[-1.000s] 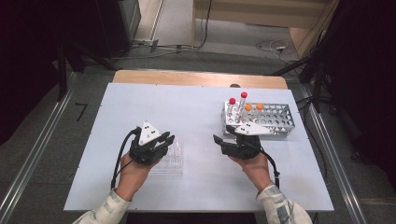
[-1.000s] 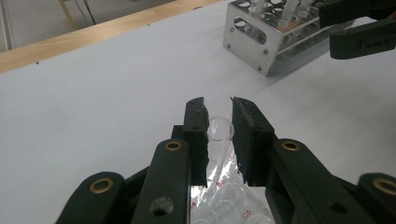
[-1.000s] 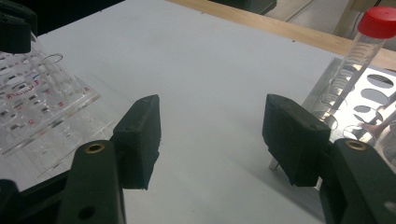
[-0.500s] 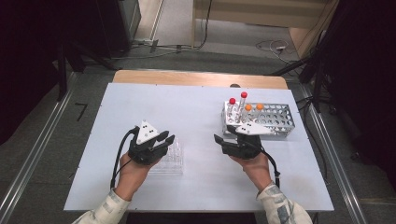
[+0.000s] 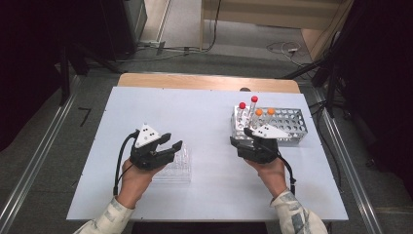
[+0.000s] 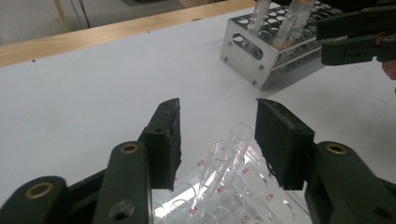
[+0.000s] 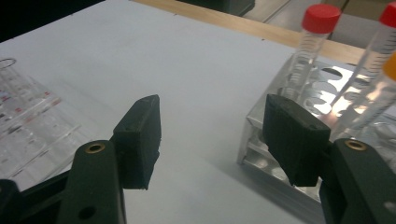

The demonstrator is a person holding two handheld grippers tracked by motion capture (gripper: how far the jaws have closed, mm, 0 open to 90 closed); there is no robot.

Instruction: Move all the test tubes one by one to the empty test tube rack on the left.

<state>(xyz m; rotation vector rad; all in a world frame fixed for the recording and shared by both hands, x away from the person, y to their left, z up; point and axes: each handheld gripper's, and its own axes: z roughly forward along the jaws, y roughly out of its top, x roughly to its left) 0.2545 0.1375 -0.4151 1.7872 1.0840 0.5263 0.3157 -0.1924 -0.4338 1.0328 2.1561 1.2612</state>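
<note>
Desk: white desk [image 5: 204, 122] with a wooden strip along its far edge; a person's two forearms enter from the near side.
Left claw: left claw [image 5: 171, 146] held in the left hand [image 5: 134, 178], jaws standing apart with nothing between them; it hangs over the near-left part of the desk, directly above the clear rack.
Clear rack: transparent plastic tube rack [image 5: 178, 165] lying flat on the desk under the left claw; its wells carry red letter-number labels, seen in the left gripper view.
Empty tubes: uncapped clear tubes [image 6: 236, 140] stand in that rack, leaning, their open mouths below the gap between the left jaws; contact with the jaws is not seen.
Right claw: right claw [image 5: 238, 139] held in the right hand [image 5: 268, 170], jaws apart and empty; it sits at the near-left corner of the metal rack.
Metal rack: perforated metal tube rack [image 5: 290, 122] on the far-right part of the desk.
Capped tubes: two red-capped tubes [image 5: 248, 109] and two orange-capped tubes [image 5: 264, 114] stand upright in the rack's left end.
Separation: the two racks lie well apart.
</note>
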